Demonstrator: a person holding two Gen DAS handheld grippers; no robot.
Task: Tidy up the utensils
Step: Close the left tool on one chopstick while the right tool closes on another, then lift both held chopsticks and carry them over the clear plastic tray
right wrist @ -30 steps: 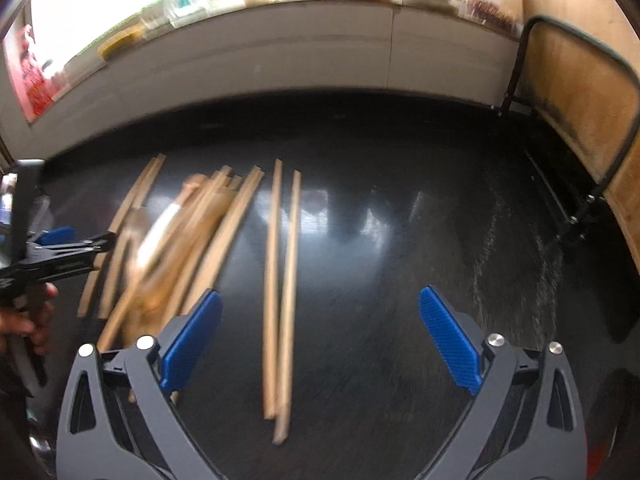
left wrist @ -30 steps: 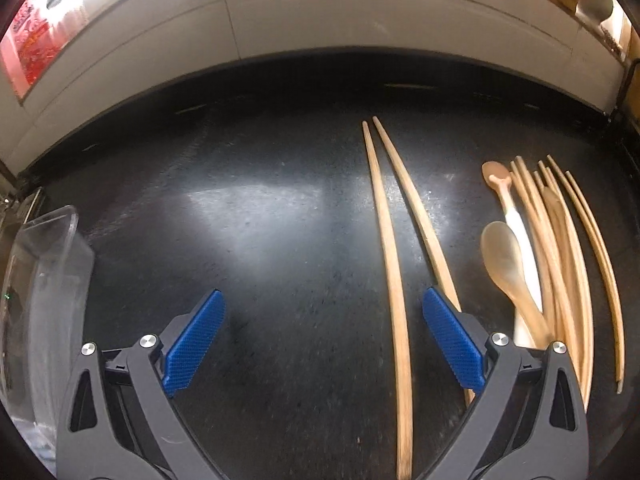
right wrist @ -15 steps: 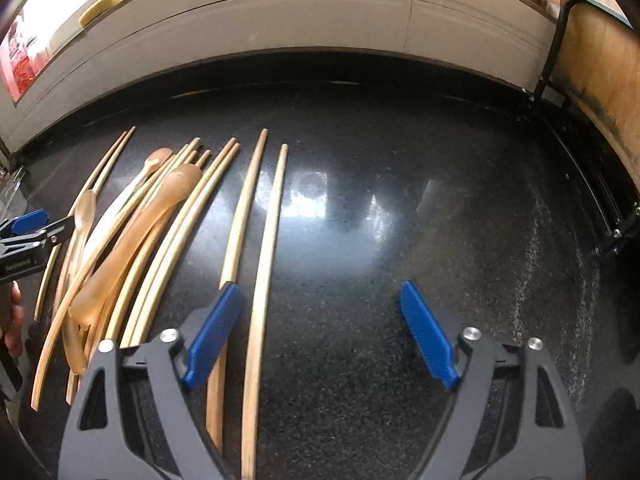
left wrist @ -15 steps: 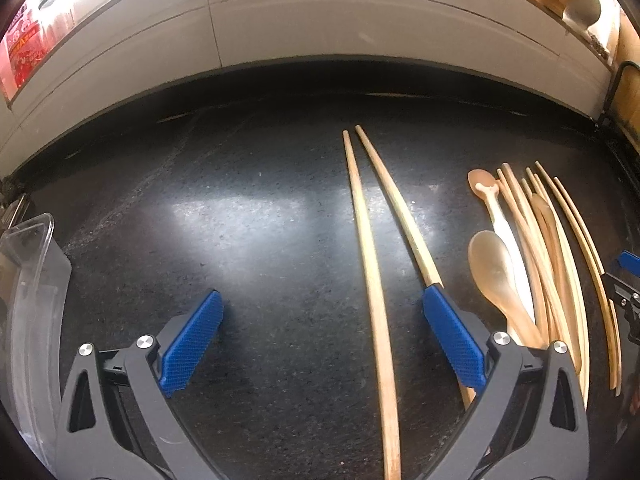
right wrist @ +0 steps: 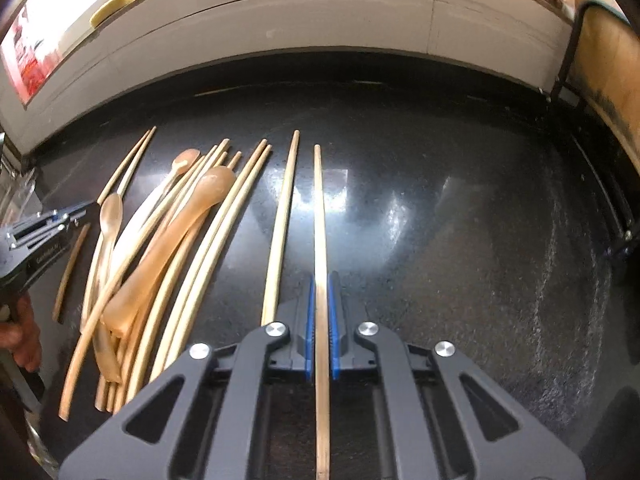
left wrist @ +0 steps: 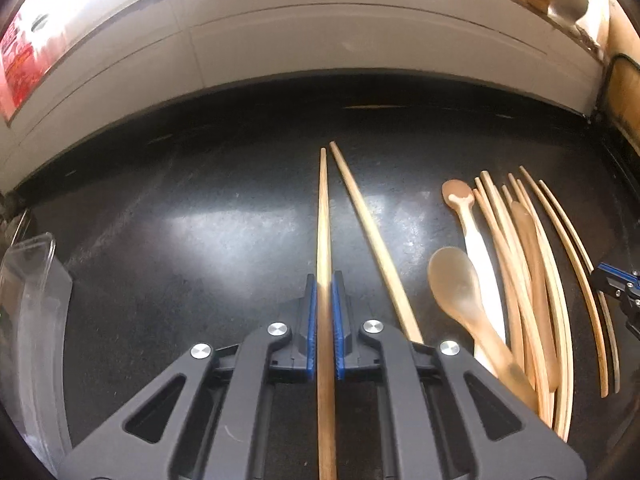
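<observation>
Both sets of jaws have snapped shut since a second ago: the left gripper (left wrist: 324, 320) pinches one long chopstick (left wrist: 322, 216), the right gripper (right wrist: 321, 320) another chopstick (right wrist: 319, 216), mid-table beside the spoon pile (right wrist: 168, 240). Pickup step; next probably lift both level toward the clear bin (left wrist: 28, 300), I think.

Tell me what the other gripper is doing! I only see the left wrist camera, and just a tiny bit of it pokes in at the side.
Observer: The right gripper is shut on one wooden chopstick, which runs straight between its fingers.
Operator: What's past it on that side?
Observer: Shiny black countertop, stretching to a black metal frame at the edge.
Operator: Can you see who's holding my gripper?
Observer: Only a bare hand at the picture's edge, behind the left gripper.
</observation>
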